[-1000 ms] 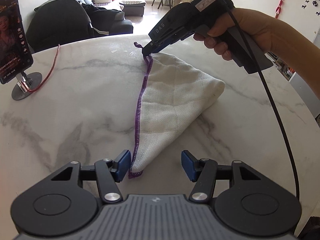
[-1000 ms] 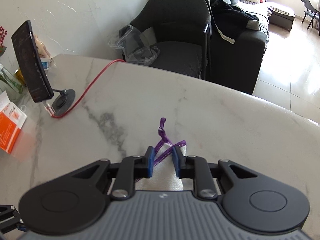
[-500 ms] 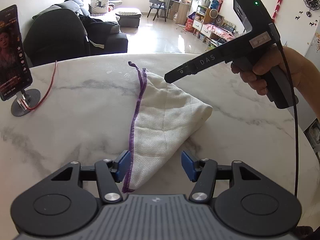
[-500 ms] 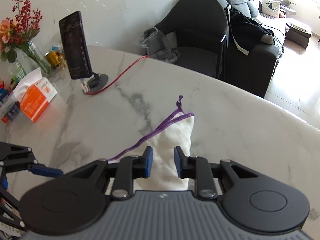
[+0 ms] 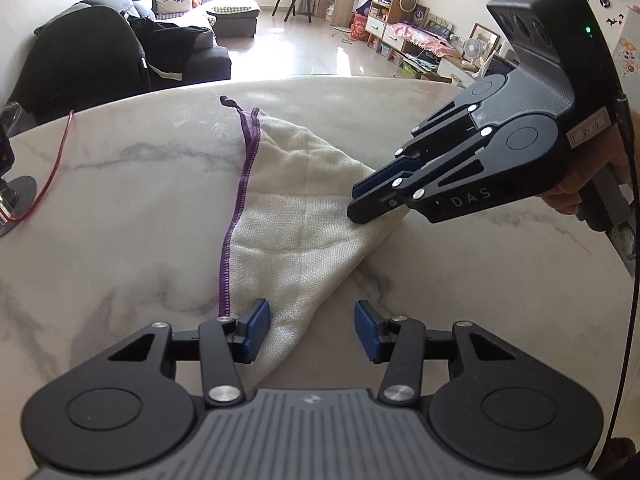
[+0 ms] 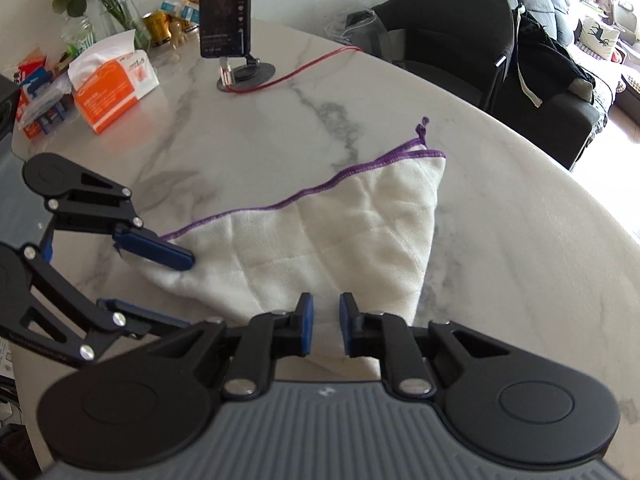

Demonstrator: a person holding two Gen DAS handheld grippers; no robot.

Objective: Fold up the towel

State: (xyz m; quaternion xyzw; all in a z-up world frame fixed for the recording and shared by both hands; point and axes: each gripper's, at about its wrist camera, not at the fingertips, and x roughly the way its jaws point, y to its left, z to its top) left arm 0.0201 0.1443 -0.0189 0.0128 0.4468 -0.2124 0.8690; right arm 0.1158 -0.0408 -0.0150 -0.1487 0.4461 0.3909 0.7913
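From the left wrist view, the white woven cotton towel with a purple stitched hem (image 5: 304,216) lay flat on the white grey-veined marble surface (image 5: 120,200), already folded into a triangle with the hem running down its left side and a small purple loop at the far corner. By my reading at least one diagonal fold was done; whether a further fold was wanted, the pictures could not settle. The left tool (image 5: 312,330) stood wide open and held nothing, its blue pads either side of the towel's near tip. The right tool (image 5: 358,204) sat at the towel's right corner with its pads close together; whether it touched the cloth there I could not tell.

From the right wrist view, the same towel spread ahead on the surface, hem along the far side, with crease lines crossing its soft, slightly thick weave. The right tool (image 6: 323,330) showed a narrow gap between its pads and nothing clamped in it, the towel's near corner lying below. The left tool (image 6: 160,280) reached in from the left, jaws apart, one blue pad over the towel's pointed end. A black phone on a stand (image 6: 226,12) and an orange tissue pack (image 6: 114,88) stood well apart from the towel.
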